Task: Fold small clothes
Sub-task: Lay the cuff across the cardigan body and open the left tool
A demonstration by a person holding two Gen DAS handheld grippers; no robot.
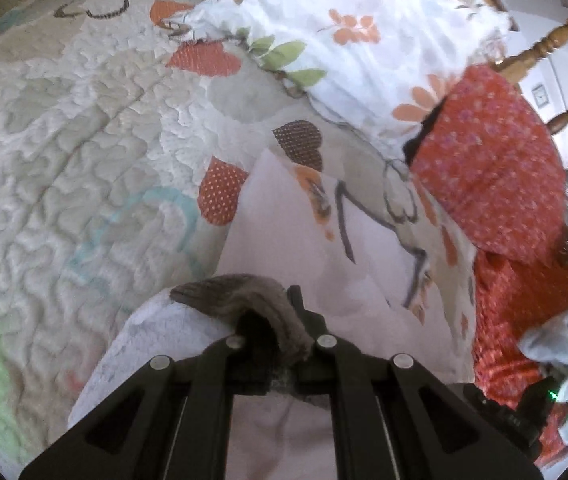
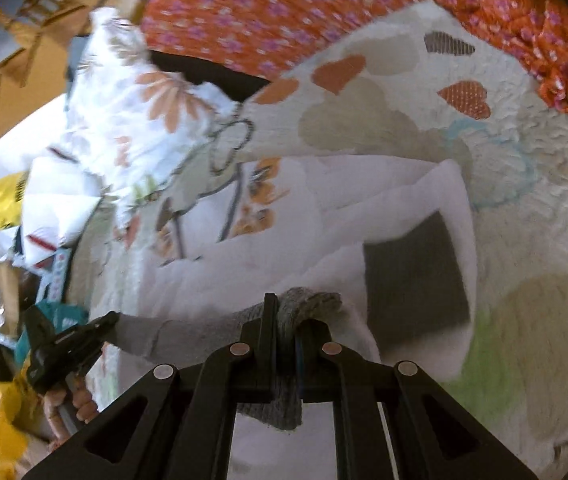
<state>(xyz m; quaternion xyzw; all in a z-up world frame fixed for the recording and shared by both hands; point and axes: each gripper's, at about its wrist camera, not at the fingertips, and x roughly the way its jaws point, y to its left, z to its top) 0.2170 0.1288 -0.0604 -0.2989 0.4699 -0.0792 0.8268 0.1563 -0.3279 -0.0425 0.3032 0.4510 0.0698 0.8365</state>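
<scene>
Both grippers are clamped on the same grey sock rn. Left gripper (image 1: 271, 320) has its fingers pinched tight on one end of the grey sock (image 1: 243, 300), fabric bunched up btw them and flopping over the right finger. Right gripper (image 2: 286, 320) is doing the same on the other end, fingers squeezed together w/ the knit cuff (image 2: 308, 304) sticking up past the tips and a bit hanging below.

In the right wrist view the sock stretches off to the left toward the left gripper, which shows up as a black tool w/ the person's hand (image 2: 75, 396) wrapped around the handle.

The sock hangs just over a white fuzzy garment (image 2: 364, 208) that's lying on the bed, on a quilted bedspread (image 1: 63, 140) w/ hearts and squiggly stitching. That white piece has a dark grey panel (image 2: 416, 276) on it, near the right gripper.

Other stuff: floral white pillow (image 1: 344, 32) further up the bed, orange patterned fabric (image 1: 492, 160) next to it, wooden chair (image 1: 556, 40) past the edge. Pics are kinda blurry, esp the right one.
</scene>
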